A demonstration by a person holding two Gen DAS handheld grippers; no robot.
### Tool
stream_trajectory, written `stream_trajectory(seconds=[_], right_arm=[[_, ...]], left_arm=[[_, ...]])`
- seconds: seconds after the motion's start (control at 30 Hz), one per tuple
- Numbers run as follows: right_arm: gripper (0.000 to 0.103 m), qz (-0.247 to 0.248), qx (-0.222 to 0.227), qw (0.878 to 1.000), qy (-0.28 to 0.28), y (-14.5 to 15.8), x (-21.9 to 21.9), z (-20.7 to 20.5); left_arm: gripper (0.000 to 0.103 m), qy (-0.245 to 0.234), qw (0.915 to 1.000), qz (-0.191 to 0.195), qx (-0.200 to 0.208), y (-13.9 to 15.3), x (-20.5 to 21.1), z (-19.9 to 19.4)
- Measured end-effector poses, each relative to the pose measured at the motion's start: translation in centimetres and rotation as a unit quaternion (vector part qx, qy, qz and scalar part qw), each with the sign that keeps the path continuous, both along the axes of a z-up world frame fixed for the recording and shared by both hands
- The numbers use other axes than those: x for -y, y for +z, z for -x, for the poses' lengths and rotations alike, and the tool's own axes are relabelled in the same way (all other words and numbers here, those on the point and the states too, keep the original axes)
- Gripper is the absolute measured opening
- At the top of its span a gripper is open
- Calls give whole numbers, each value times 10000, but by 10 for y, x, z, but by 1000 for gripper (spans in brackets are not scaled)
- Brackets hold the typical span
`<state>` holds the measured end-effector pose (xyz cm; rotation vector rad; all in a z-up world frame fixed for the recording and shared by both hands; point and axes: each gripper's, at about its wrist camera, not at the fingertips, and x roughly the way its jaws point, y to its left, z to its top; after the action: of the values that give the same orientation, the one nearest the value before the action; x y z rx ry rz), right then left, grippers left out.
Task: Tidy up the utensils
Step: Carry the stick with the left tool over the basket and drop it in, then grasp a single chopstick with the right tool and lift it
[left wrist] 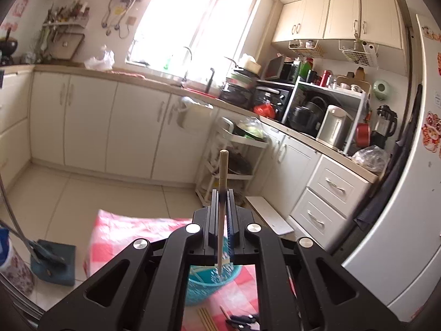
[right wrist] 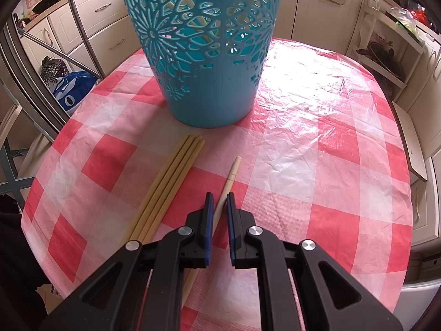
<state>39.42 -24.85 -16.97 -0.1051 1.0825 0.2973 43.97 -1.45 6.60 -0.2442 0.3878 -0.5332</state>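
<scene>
My left gripper (left wrist: 222,193) is shut on a wooden chopstick (left wrist: 222,171) and holds it upright over the teal openwork basket (left wrist: 201,287). The chopstick's lower tip hangs just above the basket's mouth. In the right wrist view the same basket (right wrist: 205,55) stands on the red-and-white checked tablecloth (right wrist: 303,165) with chopsticks inside. My right gripper (right wrist: 220,198) is open, low over the table, its jaws on either side of a single chopstick (right wrist: 230,179). A bundle of several chopsticks (right wrist: 171,184) lies just to its left.
A metal chair frame (right wrist: 77,27) stands at the table's left edge, with a blue bag (right wrist: 71,88) below it. Kitchen cabinets (left wrist: 110,121), a white rack (left wrist: 234,165) and a fridge (left wrist: 413,165) surround the table. The right gripper and loose chopsticks show below the basket (left wrist: 242,320).
</scene>
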Motion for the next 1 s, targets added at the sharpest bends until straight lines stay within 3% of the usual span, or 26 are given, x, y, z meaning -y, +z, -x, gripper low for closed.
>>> stream_trajectory(seconds=[0.13, 0.23, 0.47, 0.6, 0.7, 0.77, 1.0], right_arm=[[10, -1, -1, 10000, 5, -1, 0, 1], [10, -2, 1, 10000, 5, 0, 0, 1], [10, -20, -6, 10000, 10, -1, -2, 1], [10, -39, -3, 10000, 27, 0, -1, 2], [10, -57, 3, 10000, 42, 0, 0, 2], [10, -66, -1, 10000, 45, 0, 1, 2], [8, -377, -150, 9992, -65, 1, 14, 2]], left_arm=[[5, 197, 9995, -245, 61, -3, 12, -16], [5, 300, 9985, -448, -56, -24, 23, -32], [5, 474, 9895, -829, -1087, -111, 37, -68], [6, 570, 9855, -859, -1346, -130, 31, -65], [18, 659, 9852, -857, -1329, -129, 25, -53], [33, 744, 9853, -870, -1270, -128, 21, -41], [48, 825, 9847, -674, -1379, -138, 4, -8]])
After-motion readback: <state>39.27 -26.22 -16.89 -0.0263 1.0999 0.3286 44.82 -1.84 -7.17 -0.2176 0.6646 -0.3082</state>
